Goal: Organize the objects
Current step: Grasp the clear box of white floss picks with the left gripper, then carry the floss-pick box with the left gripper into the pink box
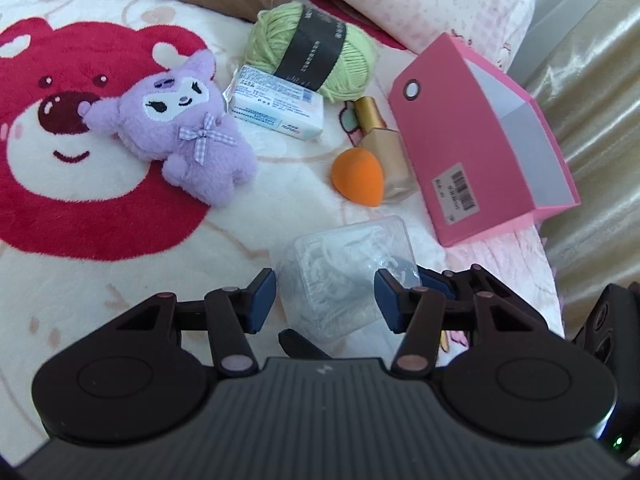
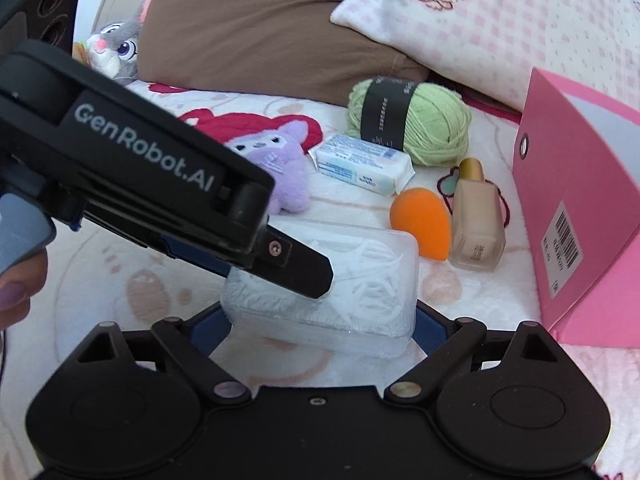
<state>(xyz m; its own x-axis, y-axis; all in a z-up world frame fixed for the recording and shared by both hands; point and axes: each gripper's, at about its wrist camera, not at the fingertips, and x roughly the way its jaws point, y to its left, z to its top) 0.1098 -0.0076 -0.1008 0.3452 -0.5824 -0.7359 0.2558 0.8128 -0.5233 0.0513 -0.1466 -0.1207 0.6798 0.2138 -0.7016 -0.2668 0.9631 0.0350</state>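
Floss box point(image 2: 332, 292), clear plastic and full of white picks, sat on the blanket point(image 1: 120, 280) between both my grippers. My right gripper point(image 2: 320, 320) had its blue pads at the two short ends of the box; the pads looked pressed to it, though the box hid most of them. My left gripper point(image 1: 324, 296) came in from the left and over the top; its blue pads point(image 1: 262, 300) stood on either side of the box, a gap showing at the left one, the jaws neither wide nor together. In the right view one black finger of it lay across the lid.

Beyond the box lay an orange sponge point(image 1: 358, 176) touching a gold-capped bottle point(image 1: 384, 152) that lay flat. Just right of the bottle stood a pink box point(image 1: 476, 148), open, tilted, with a barcode label. Farther back were a wrapped soap point(image 1: 276, 104) and green yarn point(image 1: 312, 48), touching. A purple plush point(image 1: 180, 124) lay left of the soap on the red bear print.
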